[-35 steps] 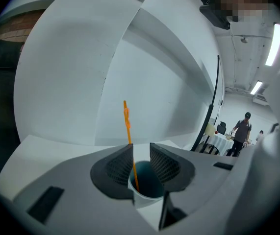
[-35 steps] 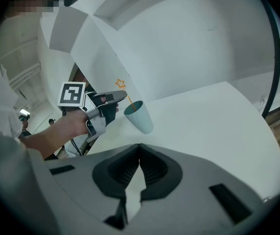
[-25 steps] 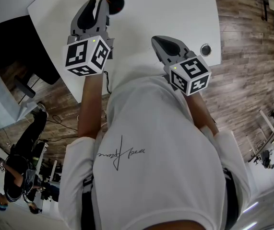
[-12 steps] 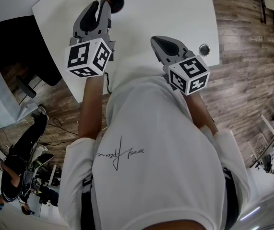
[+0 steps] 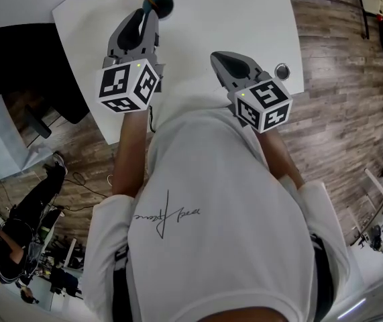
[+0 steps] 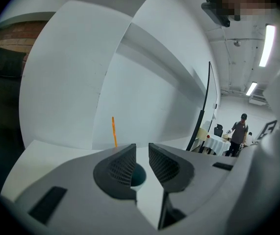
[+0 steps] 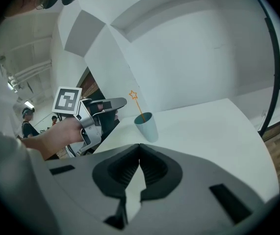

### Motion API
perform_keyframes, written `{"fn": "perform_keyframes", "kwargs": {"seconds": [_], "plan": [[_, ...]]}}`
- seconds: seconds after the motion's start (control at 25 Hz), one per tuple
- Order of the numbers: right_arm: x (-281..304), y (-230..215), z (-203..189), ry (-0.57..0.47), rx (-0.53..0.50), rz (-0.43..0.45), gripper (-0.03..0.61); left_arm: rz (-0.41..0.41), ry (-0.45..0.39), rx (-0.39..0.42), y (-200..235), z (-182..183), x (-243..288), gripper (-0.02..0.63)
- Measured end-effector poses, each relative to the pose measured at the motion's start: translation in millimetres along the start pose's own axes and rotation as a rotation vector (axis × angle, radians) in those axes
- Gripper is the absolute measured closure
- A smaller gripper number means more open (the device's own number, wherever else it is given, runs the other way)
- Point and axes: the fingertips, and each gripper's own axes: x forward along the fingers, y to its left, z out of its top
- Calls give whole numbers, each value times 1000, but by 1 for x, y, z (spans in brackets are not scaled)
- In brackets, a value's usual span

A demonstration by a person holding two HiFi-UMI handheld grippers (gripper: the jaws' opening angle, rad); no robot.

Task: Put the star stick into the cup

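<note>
White table (image 5: pixel 245 19), wood floor around. The left gripper (image 6: pixel 142 160) has its jaws slightly parted and empty; the right gripper (image 7: pixel 139 153) is closed on nothing. Just ahead, the star stick (image 7: pixel 136 104) leans inside the cup (image 7: pixel 146 126). The stick looks light, thin and probably snappable, best pinched mid-shaft.

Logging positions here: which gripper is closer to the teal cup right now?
Left. The left gripper points at the cup from just short of it, jaws apart and empty. The right gripper sits farther back, off to the cup's right, shut.

White table (image 5: pixel 238 12) on wooden floor (image 5: pixel 342 123)
</note>
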Motion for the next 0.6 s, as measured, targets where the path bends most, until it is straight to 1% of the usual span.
{"fn": "perform_keyframes", "kwargs": {"seconds": [0.32, 0.48, 0.6], "plan": [[-7, 16, 1, -28, -36, 17, 569, 6, -21, -4, -7, 0, -26, 538], [-12, 21, 1, -42, -50, 15, 569, -6, -30, -24, -12, 1, -40, 545], [-17, 25, 5, -54, -66, 15, 569, -14, -37, -25, -19, 3, -50, 549]]}}
